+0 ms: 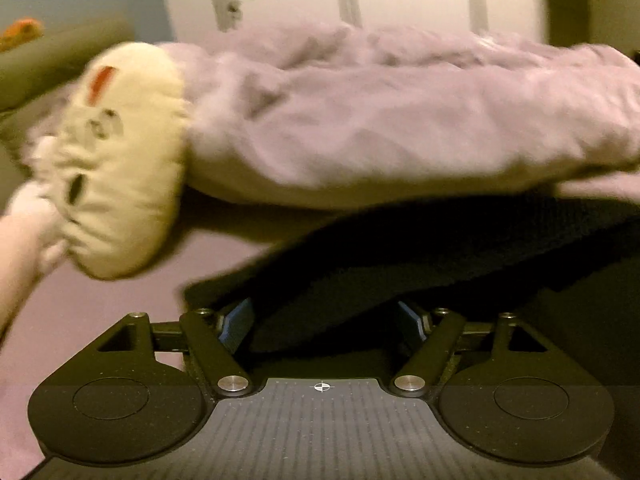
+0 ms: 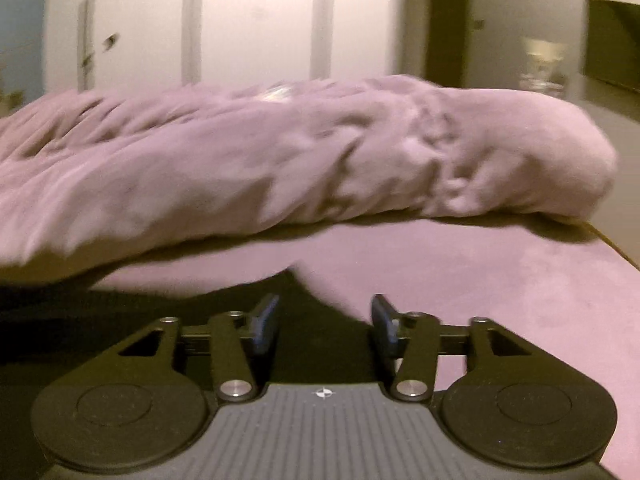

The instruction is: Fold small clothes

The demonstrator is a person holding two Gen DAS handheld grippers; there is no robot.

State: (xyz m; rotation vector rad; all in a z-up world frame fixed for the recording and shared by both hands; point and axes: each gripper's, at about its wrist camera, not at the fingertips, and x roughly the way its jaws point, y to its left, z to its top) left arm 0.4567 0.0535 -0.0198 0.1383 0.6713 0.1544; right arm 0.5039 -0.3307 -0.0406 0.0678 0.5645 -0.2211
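Note:
A black garment [image 1: 420, 256] lies on the pink bed sheet [image 1: 120, 304] and runs between the fingers of my left gripper [image 1: 328, 322], whose jaws stand apart around the cloth without pinching it. In the right wrist view the same black garment [image 2: 120, 320] lies low at the left, with a pointed corner reaching between the fingers of my right gripper [image 2: 324, 326], which is open. The blue pads [image 2: 264, 326] are apart.
A bunched pink duvet [image 1: 400, 120] lies across the bed behind the garment; it also fills the right wrist view [image 2: 280, 152]. A cream plush toy [image 1: 124, 160] lies at the left. The bed edge [image 2: 616, 248] is at the right. White wardrobe doors [image 2: 256, 20] stand behind.

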